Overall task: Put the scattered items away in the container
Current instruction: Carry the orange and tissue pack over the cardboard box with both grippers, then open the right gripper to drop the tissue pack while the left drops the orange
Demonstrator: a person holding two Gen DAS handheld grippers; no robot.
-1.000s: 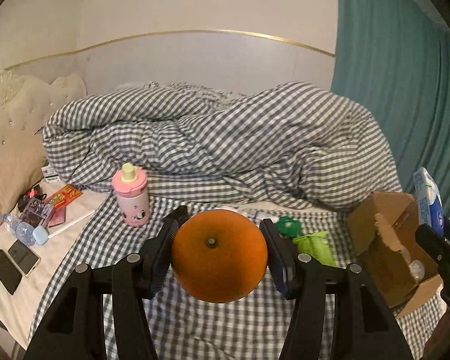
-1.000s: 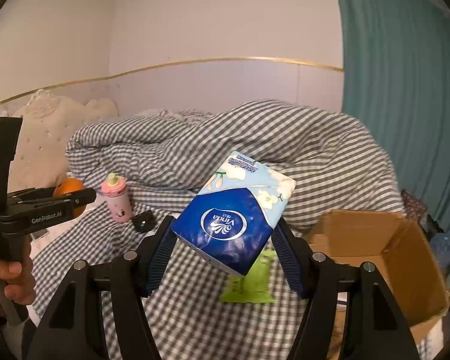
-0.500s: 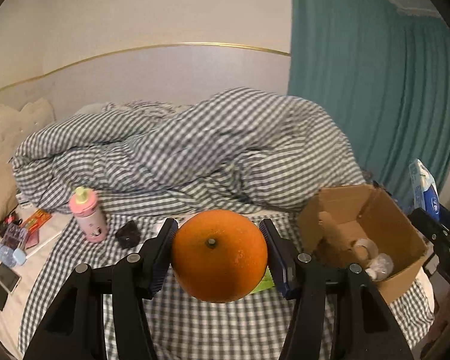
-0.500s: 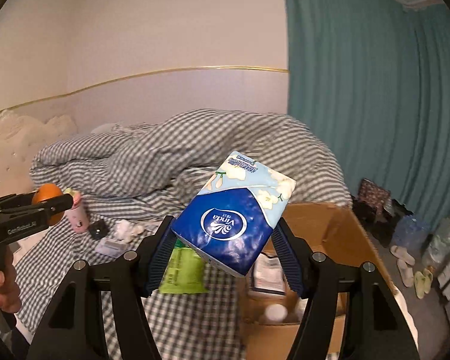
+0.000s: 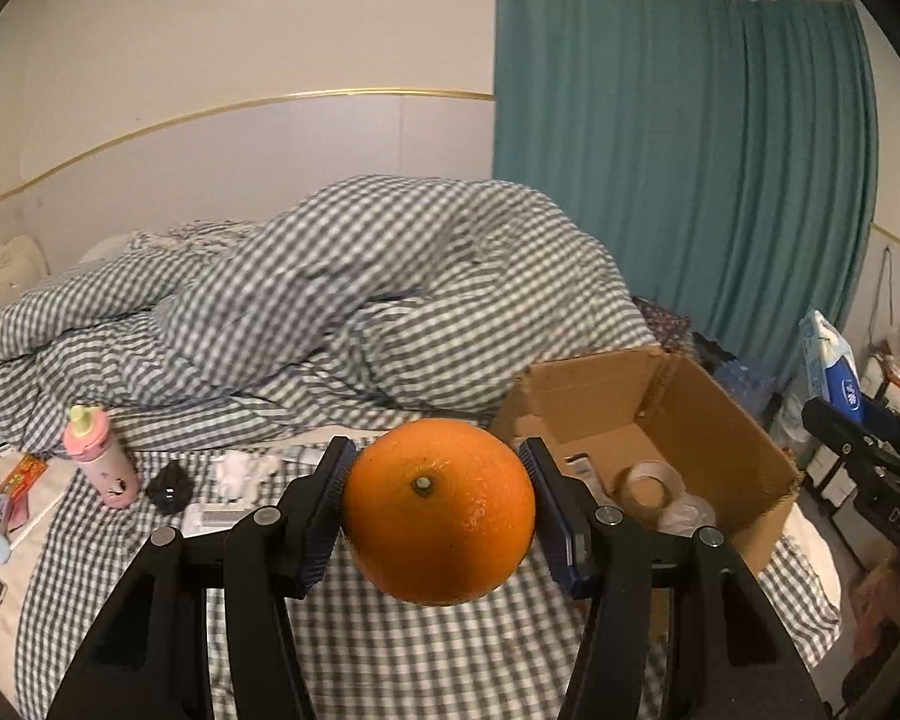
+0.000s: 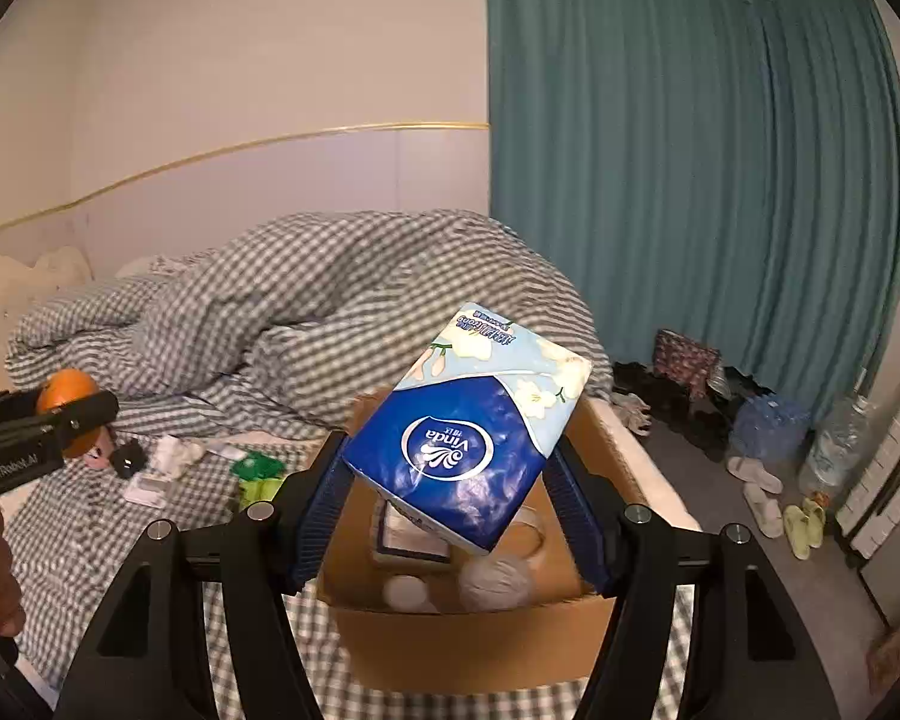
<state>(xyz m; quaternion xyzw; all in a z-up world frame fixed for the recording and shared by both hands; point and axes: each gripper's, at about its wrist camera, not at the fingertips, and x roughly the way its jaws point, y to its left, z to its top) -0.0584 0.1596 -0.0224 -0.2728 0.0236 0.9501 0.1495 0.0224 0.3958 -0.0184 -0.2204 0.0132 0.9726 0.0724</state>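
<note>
Already the cardboard box [image 6: 606, 468] on the bed [image 5: 390, 648] holds tape rolls; the right gripper [image 6: 450, 474], jaws clamped on a tissue pack [image 6: 468, 426], hovers above it, the left gripper [image 5: 438, 504] grips an orange [image 5: 441, 510] just beside it. A pink bottle [image 5: 99, 456] and small bits remain scattered.

A cardboard box [image 5: 642, 420] sits on a bed [image 5: 390, 648], open at the top. In the box lie a roll of tape [image 5: 651, 483] and other small items. Behind the box and to its left, a heaped duvet [image 5: 354, 306] covers the bed. Left of the box on the bed lie a crumpled tissue [image 5: 240, 471] and a small dark object [image 5: 171, 483], with a child's drinking bottle [image 5: 99, 462] standing furthest left. Right of the box, behind it, hangs a curtain [image 5: 678, 180]. On the floor right of the box lie slippers [image 6: 777, 504] and water bottles [image 6: 834, 444].
</note>
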